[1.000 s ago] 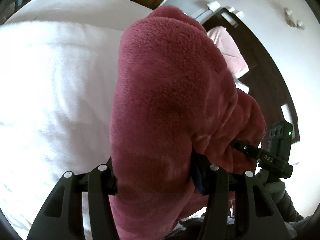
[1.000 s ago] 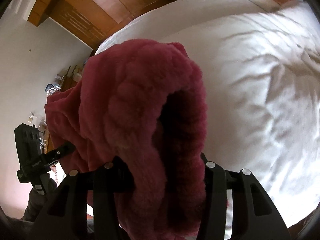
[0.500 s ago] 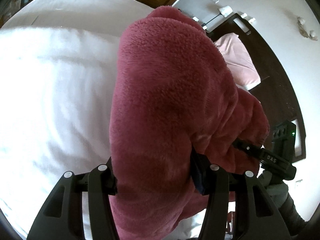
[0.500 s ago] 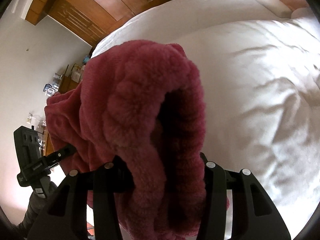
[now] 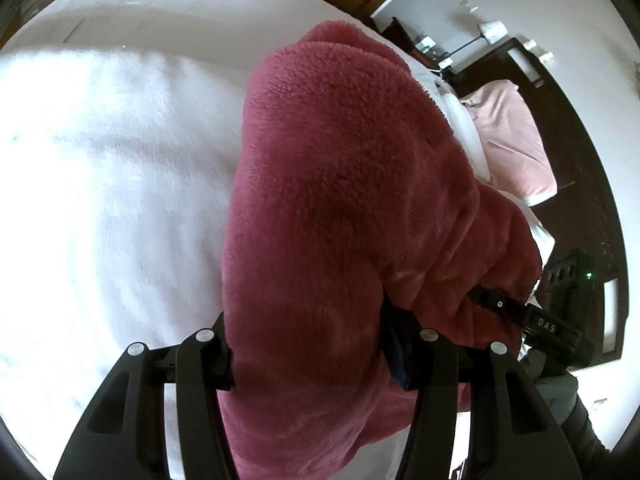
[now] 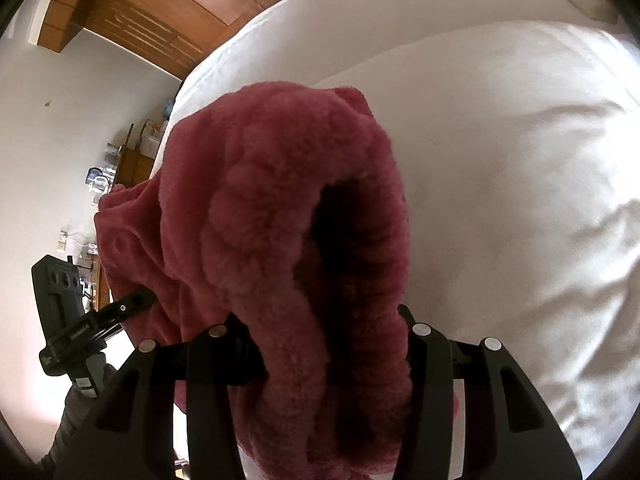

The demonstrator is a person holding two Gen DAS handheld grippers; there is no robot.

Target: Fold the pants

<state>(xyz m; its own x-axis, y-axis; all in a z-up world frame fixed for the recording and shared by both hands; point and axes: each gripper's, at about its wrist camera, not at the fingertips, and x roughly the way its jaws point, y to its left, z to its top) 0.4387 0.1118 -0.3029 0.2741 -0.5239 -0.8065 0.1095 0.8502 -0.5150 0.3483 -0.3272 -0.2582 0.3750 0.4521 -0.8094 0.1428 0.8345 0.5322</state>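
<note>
Pants (image 5: 340, 208) of thick dusty-red fleece fill the middle of both my wrist views, bunched up and held above the white-sheeted bed (image 5: 112, 168). My left gripper (image 5: 316, 356) has its black fingers (image 5: 204, 364) closed in on a fat fold of the fleece, which bulges up and over them and drapes down between the two arms. My right gripper (image 6: 332, 344) is likewise clamped on a gathered edge of the same garment; from that side I see a rolled, ribbed hem curling round a dark hollow (whether that is the waist or a leg opening I cannot tell). Each camera catches the other gripper at the far side of the cloth: the right one at the lower right of the left view (image 5: 516, 312), the left one at the lower left of the right view (image 6: 100, 320), both biting the fabric's edge. Beyond the bed, a pale pink pillow (image 5: 512, 136) lies against a dark wooden headboard (image 5: 576, 128), and wood-panelled cabinetry (image 6: 132, 12) stands by a white wall.
</note>
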